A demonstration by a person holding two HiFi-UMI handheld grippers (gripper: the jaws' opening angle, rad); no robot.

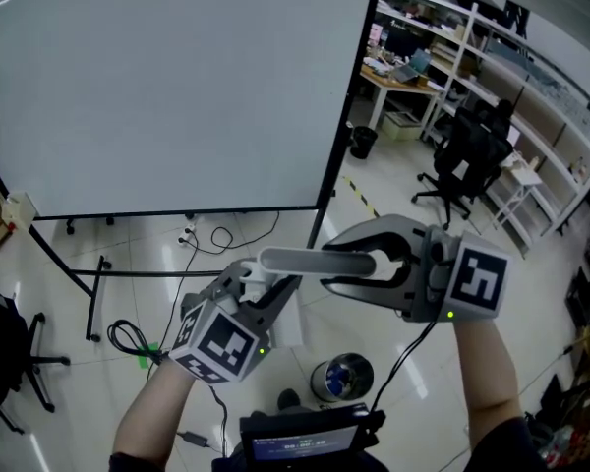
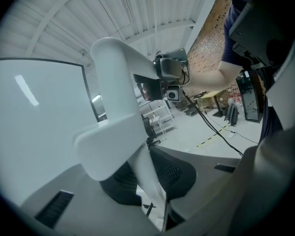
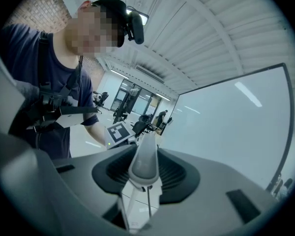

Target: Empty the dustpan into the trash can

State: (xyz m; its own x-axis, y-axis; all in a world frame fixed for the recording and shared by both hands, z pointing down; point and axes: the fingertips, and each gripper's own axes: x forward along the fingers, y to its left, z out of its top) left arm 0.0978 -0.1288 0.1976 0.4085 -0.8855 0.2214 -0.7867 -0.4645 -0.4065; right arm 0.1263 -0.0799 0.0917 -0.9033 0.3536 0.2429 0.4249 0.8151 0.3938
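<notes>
I hold a white dustpan [image 1: 275, 298] in the air with both grippers. Its long white handle [image 1: 315, 260] runs level across the head view. My right gripper [image 1: 362, 264] is shut on the handle's right end, which shows between the black pads in the right gripper view as a pale bar [image 3: 145, 156]. My left gripper [image 1: 265, 291] is shut on the pan's thin white wall [image 2: 152, 181], with the handle's base [image 2: 115, 107] rising just above it. A round metal trash can [image 1: 341, 377] stands on the floor below the grippers, slightly right.
A large whiteboard [image 1: 167, 87] on a black wheeled stand fills the upper left, with cables [image 1: 128, 340] on the tiles beneath. Black office chairs [image 1: 467, 155], desks and shelving line the right. A small black bin [image 1: 363, 142] stands far off. A dark device [image 1: 300, 445] sits at my chest.
</notes>
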